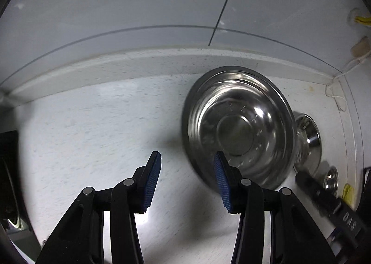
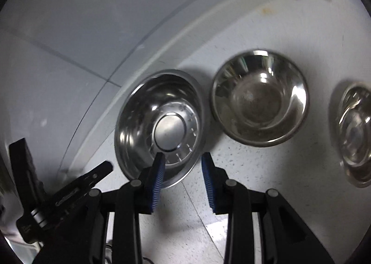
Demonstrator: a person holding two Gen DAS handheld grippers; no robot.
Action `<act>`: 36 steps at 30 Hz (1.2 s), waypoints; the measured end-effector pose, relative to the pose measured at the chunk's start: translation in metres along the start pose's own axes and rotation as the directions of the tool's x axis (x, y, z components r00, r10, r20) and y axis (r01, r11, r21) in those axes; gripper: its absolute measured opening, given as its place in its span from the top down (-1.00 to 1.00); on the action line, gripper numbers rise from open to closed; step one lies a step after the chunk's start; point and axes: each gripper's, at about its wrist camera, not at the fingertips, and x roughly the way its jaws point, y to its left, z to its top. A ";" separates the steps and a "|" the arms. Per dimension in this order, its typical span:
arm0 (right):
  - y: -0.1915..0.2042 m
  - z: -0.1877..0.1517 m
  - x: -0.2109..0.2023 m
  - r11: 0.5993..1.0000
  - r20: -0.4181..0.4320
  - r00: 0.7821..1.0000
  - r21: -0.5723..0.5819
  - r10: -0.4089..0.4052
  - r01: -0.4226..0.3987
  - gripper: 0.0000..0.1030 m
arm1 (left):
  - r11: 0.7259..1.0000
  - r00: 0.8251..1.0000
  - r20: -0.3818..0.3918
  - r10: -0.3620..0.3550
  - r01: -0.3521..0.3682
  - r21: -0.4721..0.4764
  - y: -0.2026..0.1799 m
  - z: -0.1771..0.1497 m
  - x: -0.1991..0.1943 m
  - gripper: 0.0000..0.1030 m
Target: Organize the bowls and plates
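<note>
Steel vessels: 3 on the white speckled counter (image 2: 266, 171) by the wall: wide-rimmed plate (image 2: 160, 125), bowl (image 2: 259, 98), small dish (image 2: 354, 134).
Left gripper (image 1: 187, 181): fingers spread, empty.
Right gripper (image 2: 183, 181): fingers spread, empty, at the plate's near rim.
Writing: none legible.

Three bowls sat in a row on the table (image 2: 243, 171) near the wall: plate-bowl (image 2: 160, 125) leftmost, deep bowl (image 2: 259, 99) beside it, small bowl (image 2: 354, 132) rightmost.

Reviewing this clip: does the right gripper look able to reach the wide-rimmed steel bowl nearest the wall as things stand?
Probably yes. The right gripper is open, with one of its fingers already over the near rim of the wide-rimmed bowl. Nothing lies between them; the deeper bowl sits apart, to the side.
</note>
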 end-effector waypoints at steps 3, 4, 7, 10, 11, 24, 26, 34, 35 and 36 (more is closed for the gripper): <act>-0.001 0.002 0.010 1.000 -0.013 1.000 0.005 -0.007 0.007 0.39 | 1.000 1.000 -0.014 0.020 -0.020 -0.007 -0.006 0.010 0.015 0.20; -0.001 0.003 0.013 1.000 -0.015 1.000 0.007 -0.015 0.015 0.39 | 1.000 0.999 -0.020 0.028 -0.028 -0.008 -0.006 0.014 0.021 0.20; -0.005 0.013 0.030 0.999 -0.028 0.999 0.029 -0.030 0.031 0.39 | 0.999 0.999 -0.037 0.036 -0.036 -0.024 -0.008 0.023 0.036 0.20; -0.005 0.014 0.039 0.998 -0.037 0.999 0.044 -0.038 0.039 0.39 | 0.999 0.998 -0.064 0.022 -0.024 -0.043 -0.005 0.032 0.052 0.26; -0.006 0.017 0.044 0.998 -0.043 0.998 0.042 -0.036 0.037 0.41 | 0.999 0.997 -0.079 0.021 -0.024 -0.040 -0.005 0.033 0.055 0.42; 0.025 -0.011 0.060 0.992 -0.050 0.994 -0.082 -0.098 0.094 0.76 | 0.998 0.996 -0.081 0.038 -0.042 -0.046 0.027 0.012 0.036 0.83; 0.032 -0.019 0.056 0.990 -0.044 0.994 -0.103 -0.100 0.095 0.75 | 0.998 0.997 -0.068 0.042 -0.045 -0.046 0.035 0.005 0.024 0.83; 0.045 -0.066 0.026 0.983 -0.027 0.997 -0.168 -0.078 0.072 0.75 | 0.999 0.999 0.001 0.046 -0.046 -0.025 0.068 -0.062 -0.032 0.81; 0.044 -0.075 0.024 0.983 -0.029 0.997 -0.171 -0.073 0.067 0.75 | 0.999 0.999 0.002 0.047 -0.047 -0.019 0.070 -0.070 -0.036 0.81; 0.043 -0.084 0.022 0.983 -0.033 0.997 -0.174 -0.069 0.062 0.75 | 0.999 0.999 0.008 0.049 -0.049 -0.014 0.075 -0.081 -0.043 0.81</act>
